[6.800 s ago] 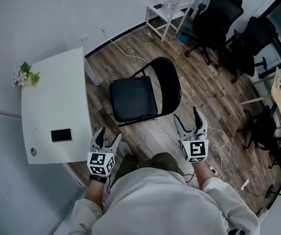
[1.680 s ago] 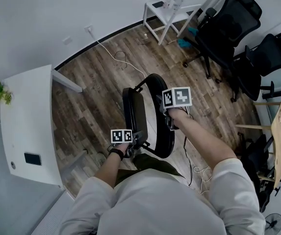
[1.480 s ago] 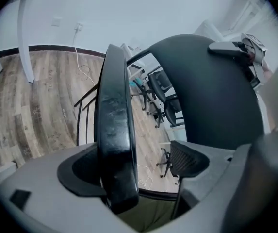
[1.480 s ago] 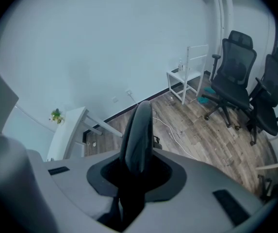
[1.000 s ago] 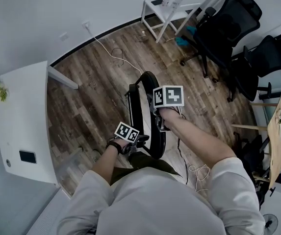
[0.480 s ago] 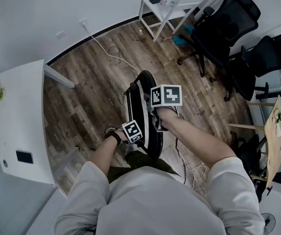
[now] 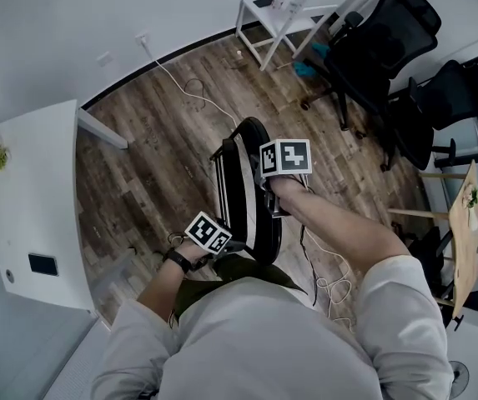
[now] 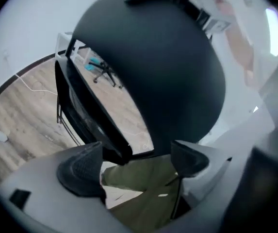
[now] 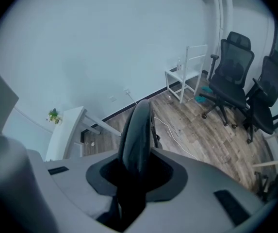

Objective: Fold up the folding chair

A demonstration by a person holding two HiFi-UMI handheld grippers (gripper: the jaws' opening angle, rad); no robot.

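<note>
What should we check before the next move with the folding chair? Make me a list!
1. Right claw grips the backrest: ok. Its jaws are closing, with the backrest between the pads.
2. Left claw is free to take a new hold: ok. It is open and holds nothing, and the seat has its edge near one pad.
3. Seat lies flat against the backrest: not ok. The left gripper view shows floor through a gap between them.
4. Chair's feet stand steady on the floor: cannot tell. They are hidden in every view.
5. White cable is clear of the chair: cannot tell. It runs close by on the floor.
</note>
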